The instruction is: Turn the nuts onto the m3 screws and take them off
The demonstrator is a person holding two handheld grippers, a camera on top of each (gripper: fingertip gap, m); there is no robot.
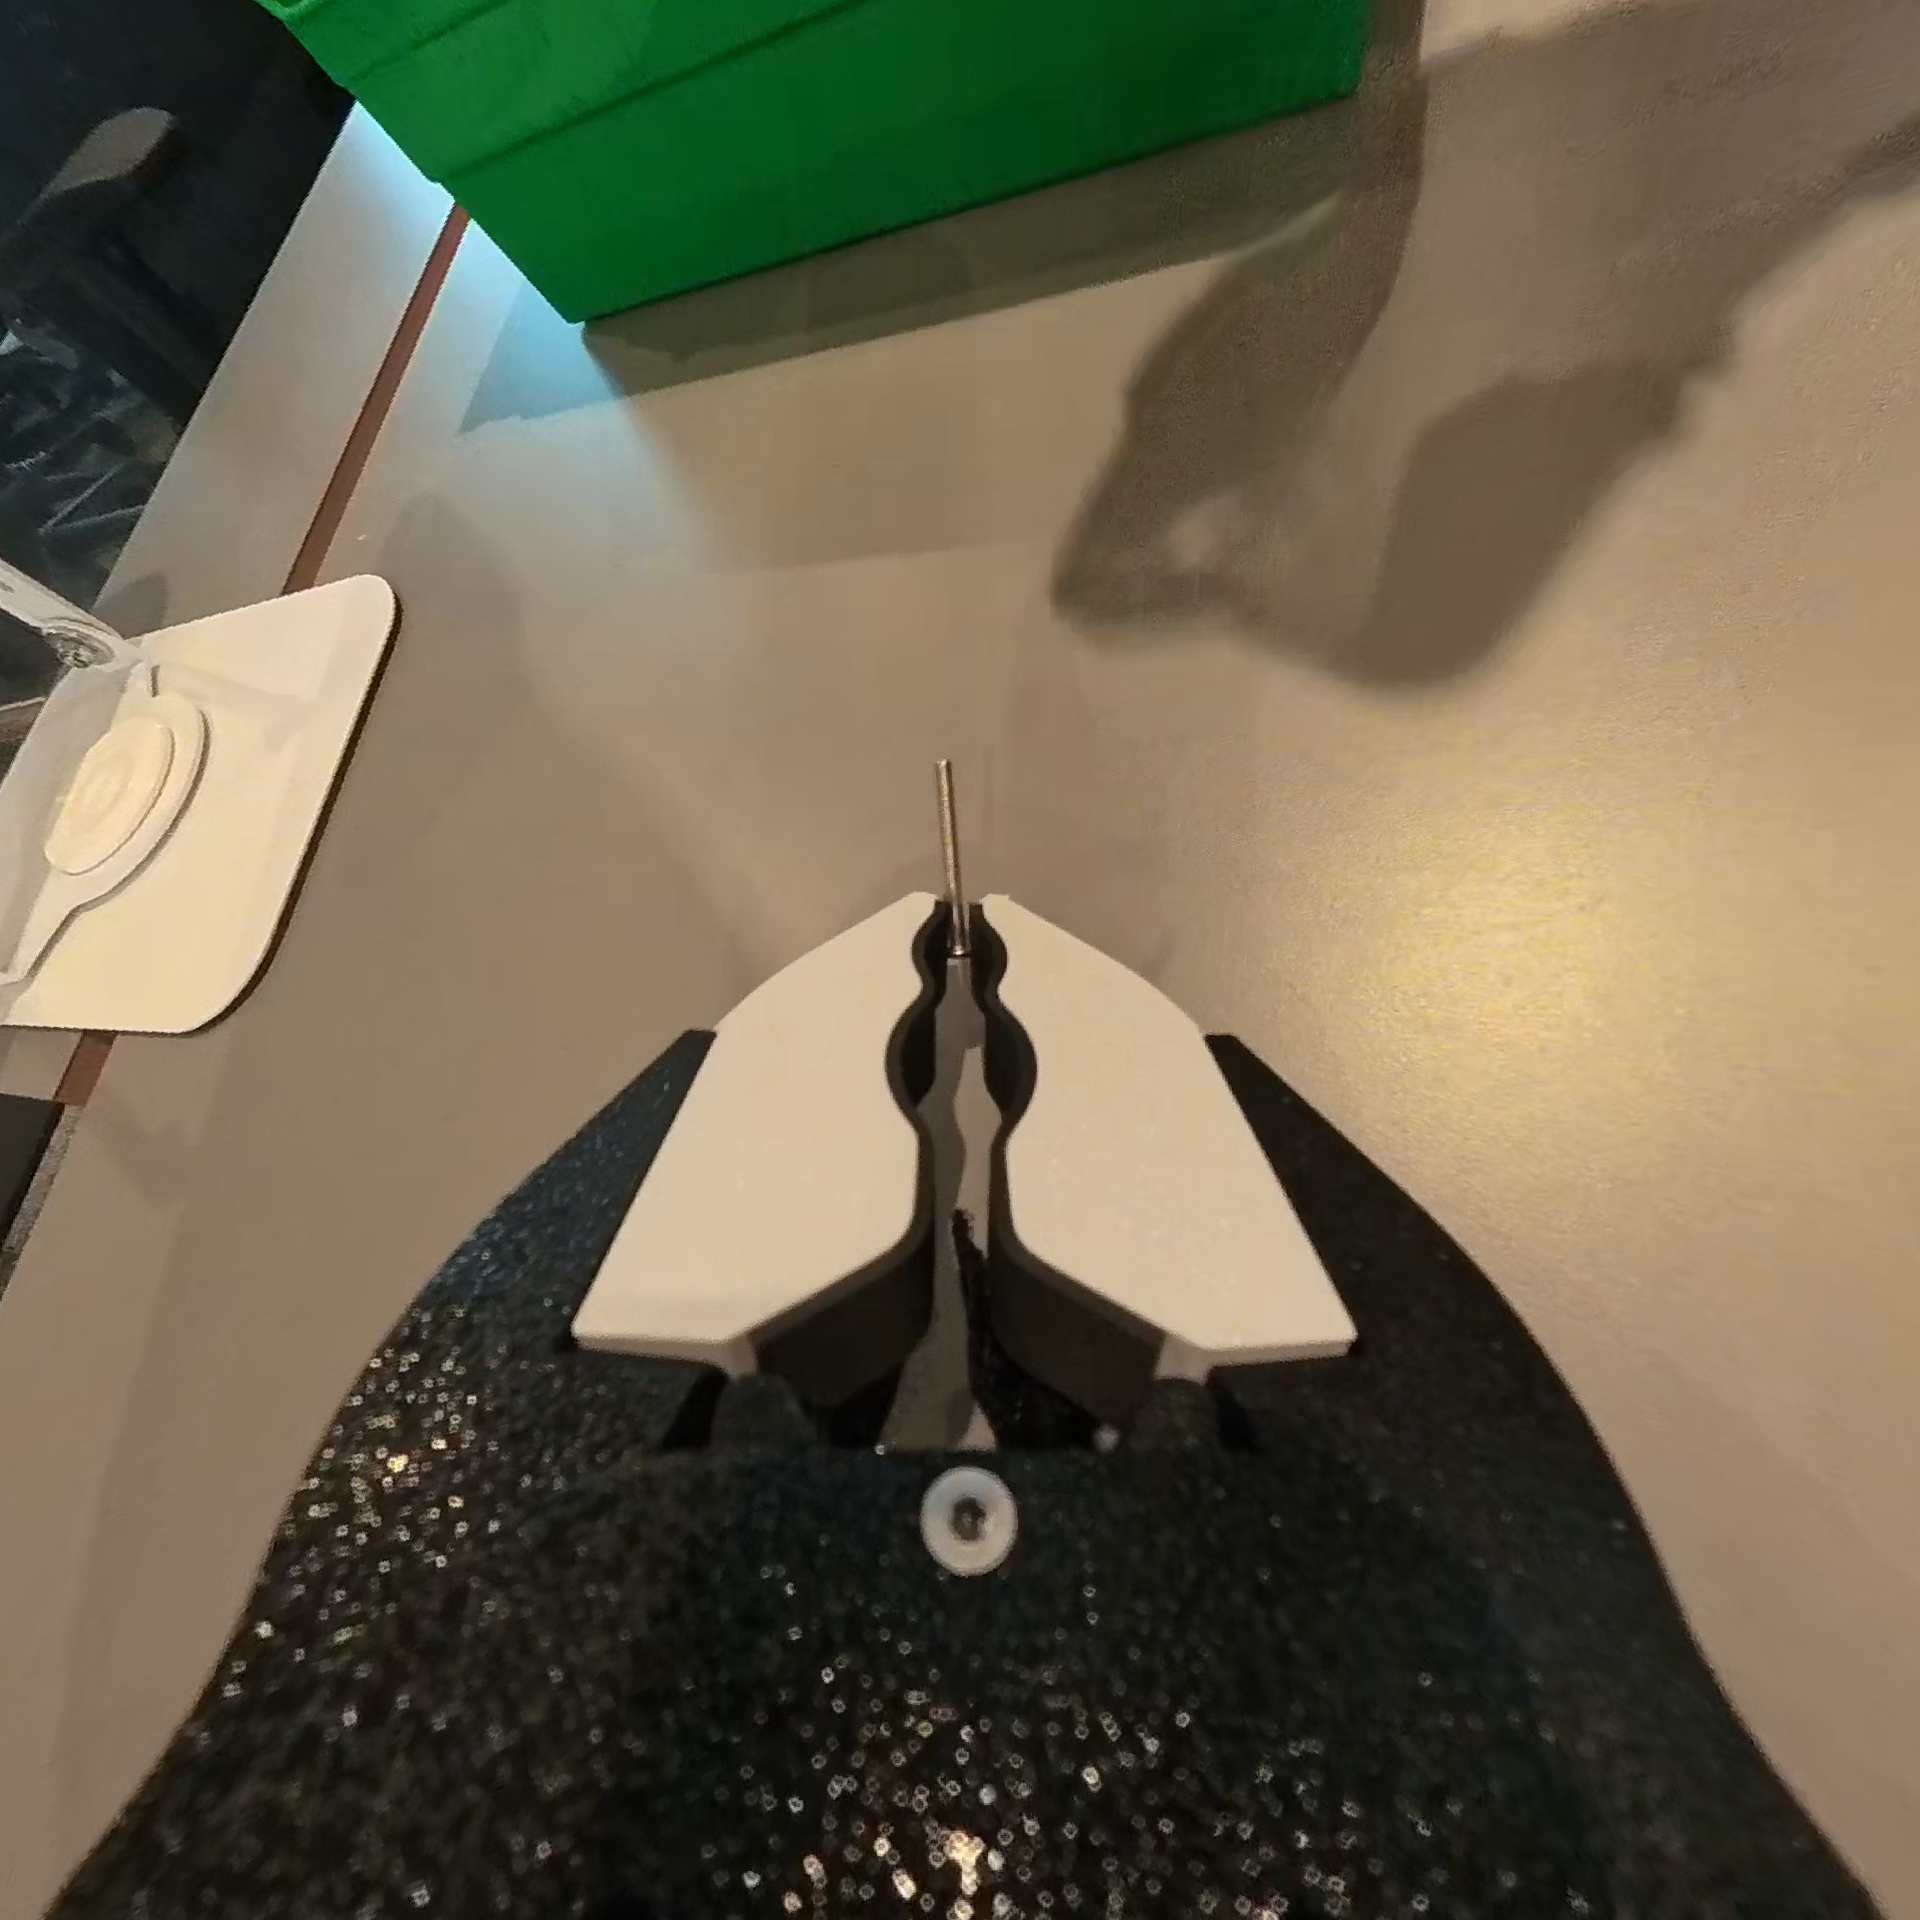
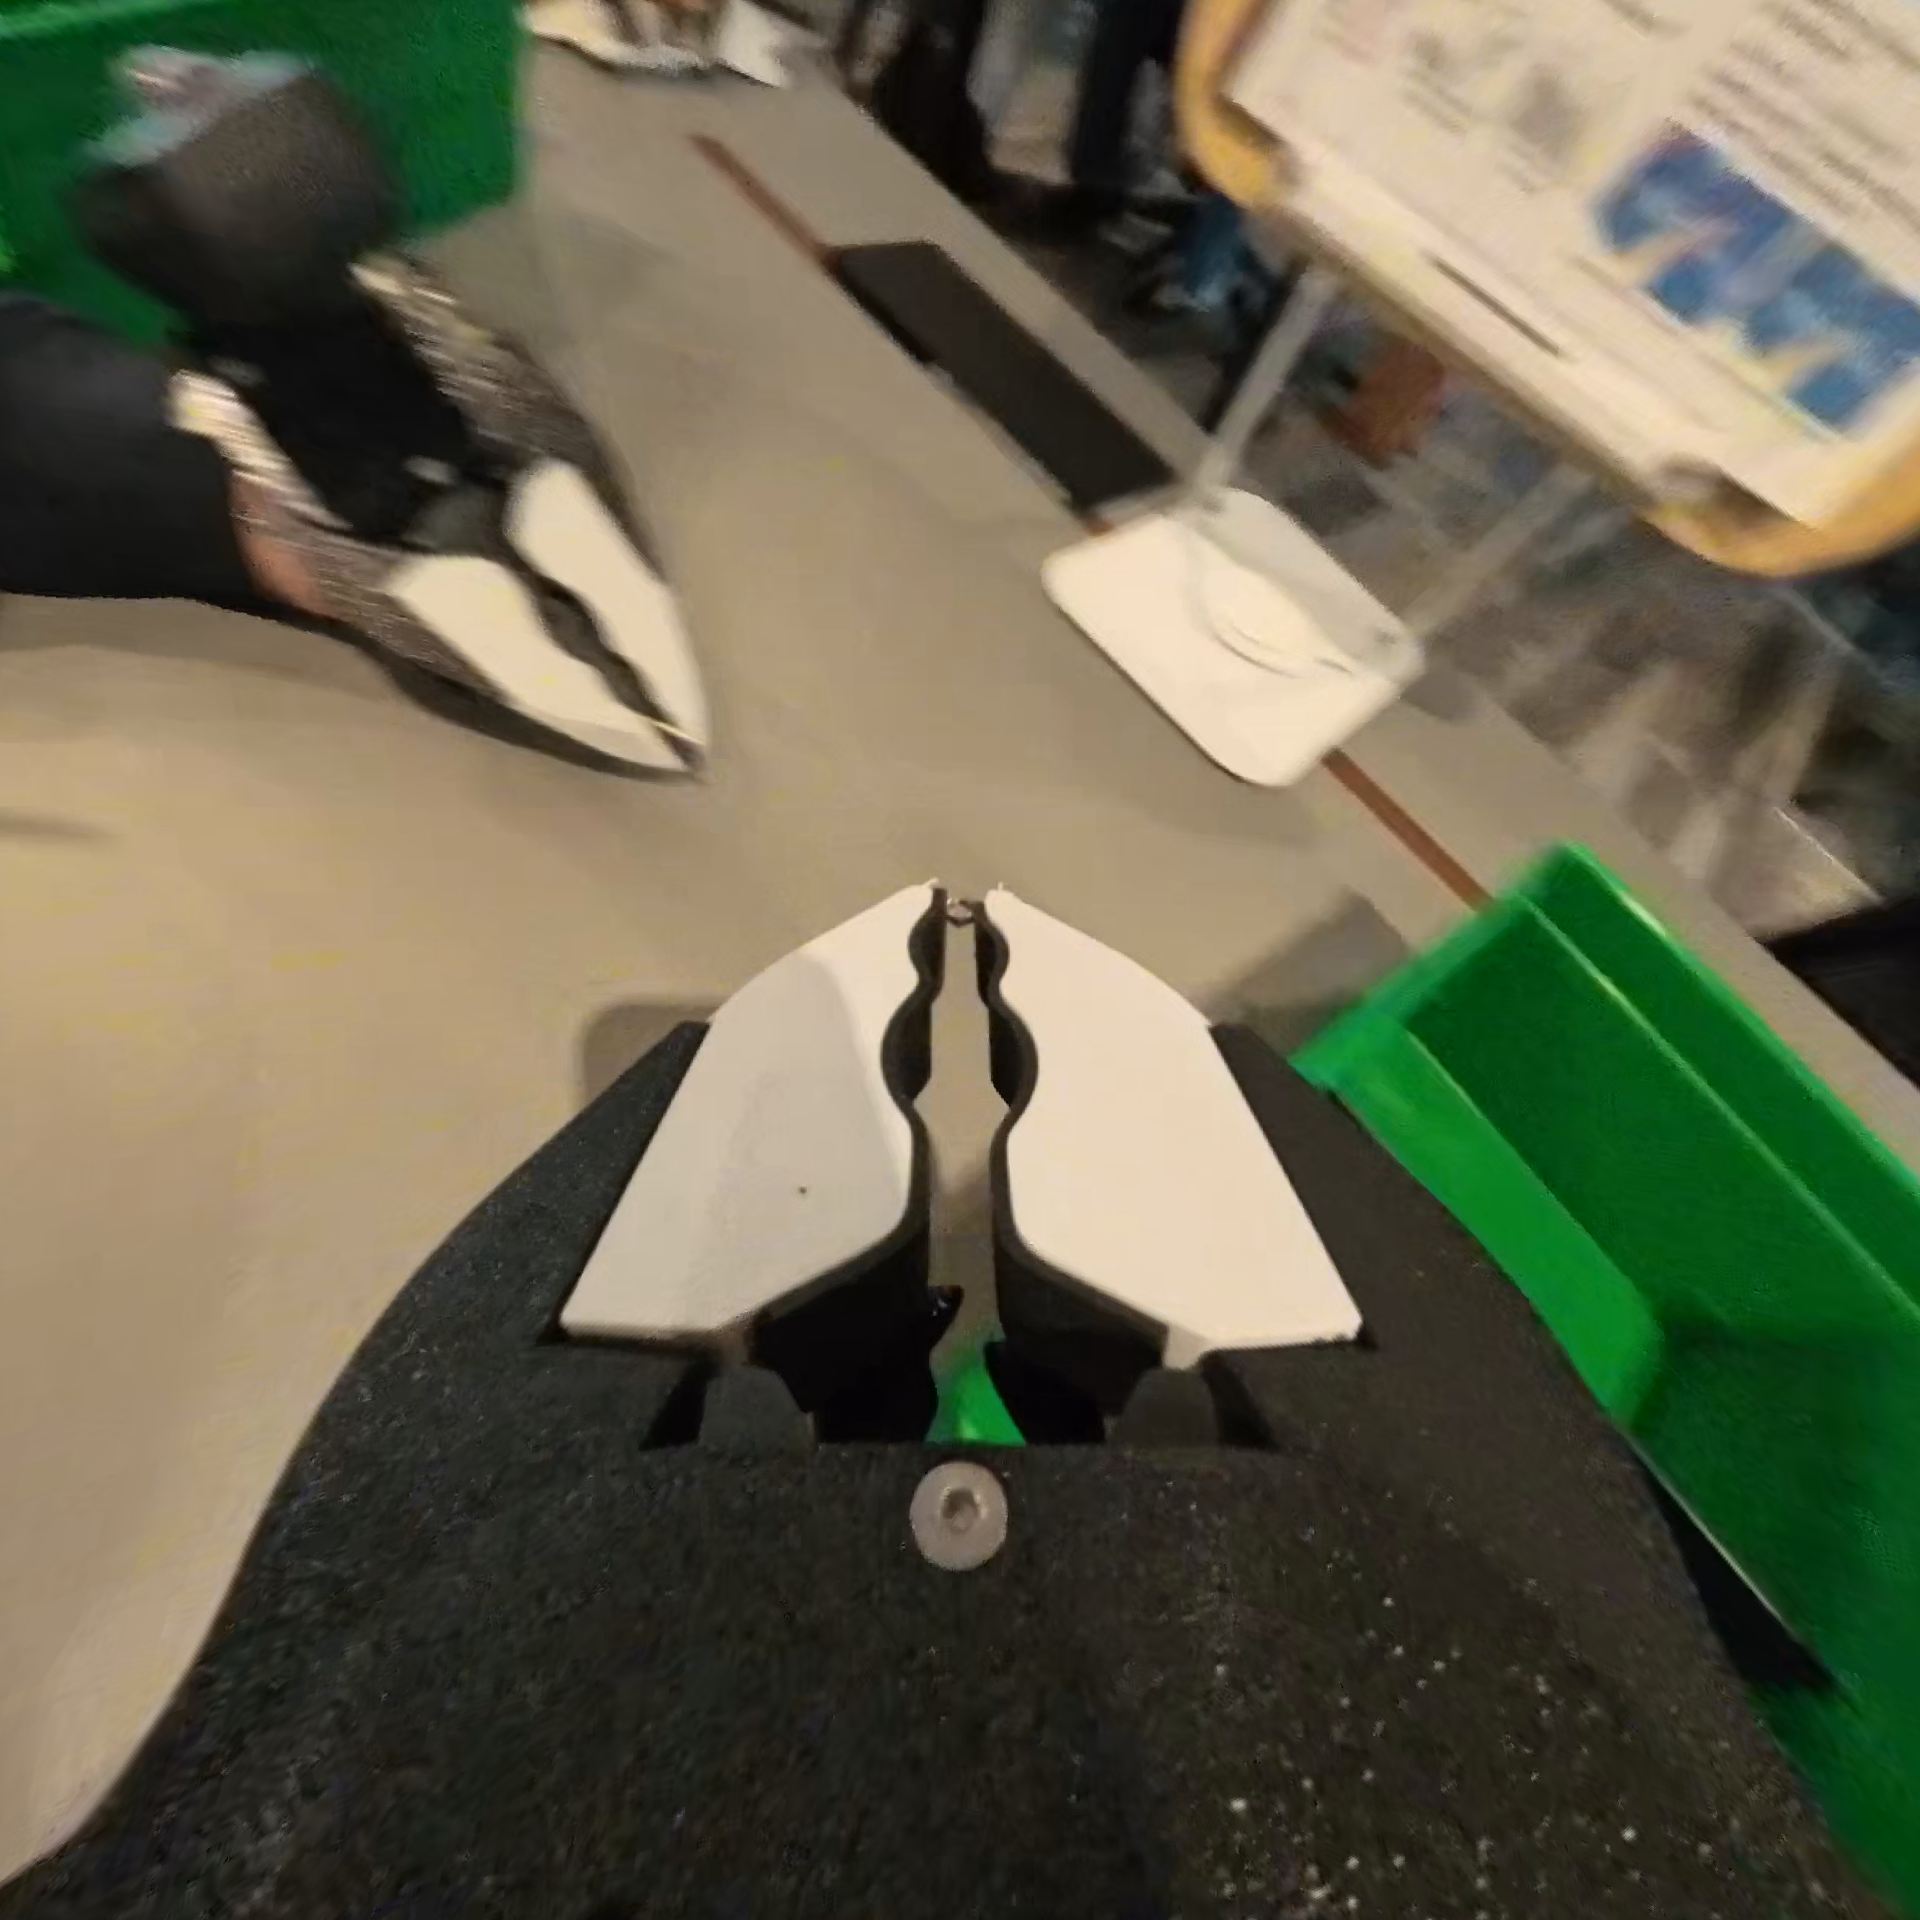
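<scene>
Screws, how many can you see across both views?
1: a screw clamped in the left gripper, shaft pointing forward over the table. Others may be hidden in the green bins.

left gripper (image 1: 958,904): over the desk (image 1: 1351,1039), screw (image 1: 948,831) sticks forward from its tips | bin (image 1: 831,135): on the desk beyond it, toward the far edge | stand base (image 1: 208,810): at the desk's left edge (partly overhanging) | right gripper (image 2: 961,902): nut (image 2: 958,914) between its tips, bin just to its right
</scene>
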